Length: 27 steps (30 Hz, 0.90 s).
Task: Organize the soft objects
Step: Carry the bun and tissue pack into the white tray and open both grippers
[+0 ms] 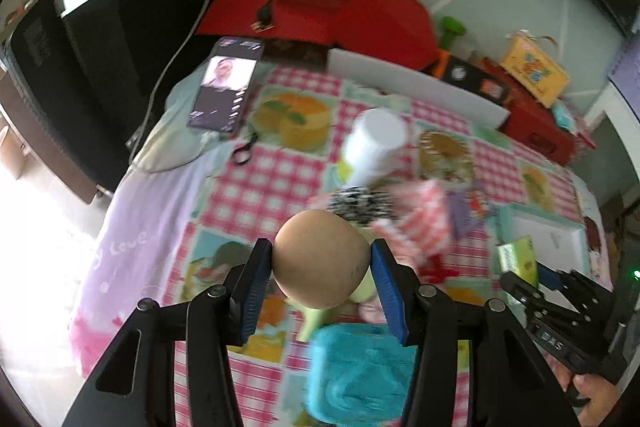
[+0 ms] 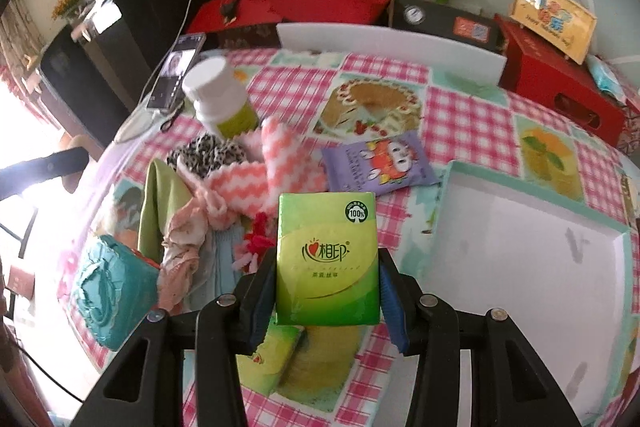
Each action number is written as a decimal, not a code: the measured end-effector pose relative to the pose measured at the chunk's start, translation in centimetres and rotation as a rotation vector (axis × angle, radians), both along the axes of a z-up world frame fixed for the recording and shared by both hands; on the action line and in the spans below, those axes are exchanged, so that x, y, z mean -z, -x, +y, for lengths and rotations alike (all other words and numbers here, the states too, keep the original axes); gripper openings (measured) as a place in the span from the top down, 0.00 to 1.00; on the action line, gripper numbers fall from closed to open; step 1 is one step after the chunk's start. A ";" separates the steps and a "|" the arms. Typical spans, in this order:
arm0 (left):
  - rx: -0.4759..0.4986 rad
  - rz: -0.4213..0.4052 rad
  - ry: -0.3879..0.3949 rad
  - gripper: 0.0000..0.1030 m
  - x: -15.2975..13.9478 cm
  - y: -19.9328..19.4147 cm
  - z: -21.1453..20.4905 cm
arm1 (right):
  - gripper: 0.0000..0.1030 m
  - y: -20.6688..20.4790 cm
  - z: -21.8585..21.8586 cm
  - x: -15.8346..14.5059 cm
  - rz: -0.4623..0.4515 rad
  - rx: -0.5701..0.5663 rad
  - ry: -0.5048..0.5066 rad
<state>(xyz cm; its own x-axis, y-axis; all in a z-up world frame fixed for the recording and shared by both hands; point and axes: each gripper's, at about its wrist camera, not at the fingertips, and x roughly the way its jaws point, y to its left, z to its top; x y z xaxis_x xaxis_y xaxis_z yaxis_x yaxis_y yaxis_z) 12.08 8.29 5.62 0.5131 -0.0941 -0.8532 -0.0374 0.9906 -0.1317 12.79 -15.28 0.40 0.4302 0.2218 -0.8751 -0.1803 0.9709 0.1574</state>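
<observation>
In the left wrist view my left gripper is shut on a tan, egg-shaped soft ball, held above the checked tablecloth. My right gripper is shut on a green tissue pack, lifted off the table; the same gripper and pack show at the right of the left wrist view. Below lie a pink-and-white zigzag cloth, a leopard-print scrunchie, a green cloth, a pale pink cloth, a teal packet and a purple tissue pack.
A white tray with a mint rim lies on the right of the table. A white-capped bottle leans by the cloths, with a phone behind it. Red boxes and a white board line the far edge. A second green pack lies under my right gripper.
</observation>
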 end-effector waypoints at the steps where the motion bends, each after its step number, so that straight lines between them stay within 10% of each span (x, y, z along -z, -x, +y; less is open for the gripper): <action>1: 0.010 -0.006 0.001 0.50 -0.4 0.2 -0.7 | 0.52 0.2 -0.5 -0.3 -0.003 0.011 -0.003; 27: 0.315 0.010 0.080 0.50 -0.3 -1.3 -22.6 | 0.52 2.6 -22.3 -1.6 0.006 0.534 0.023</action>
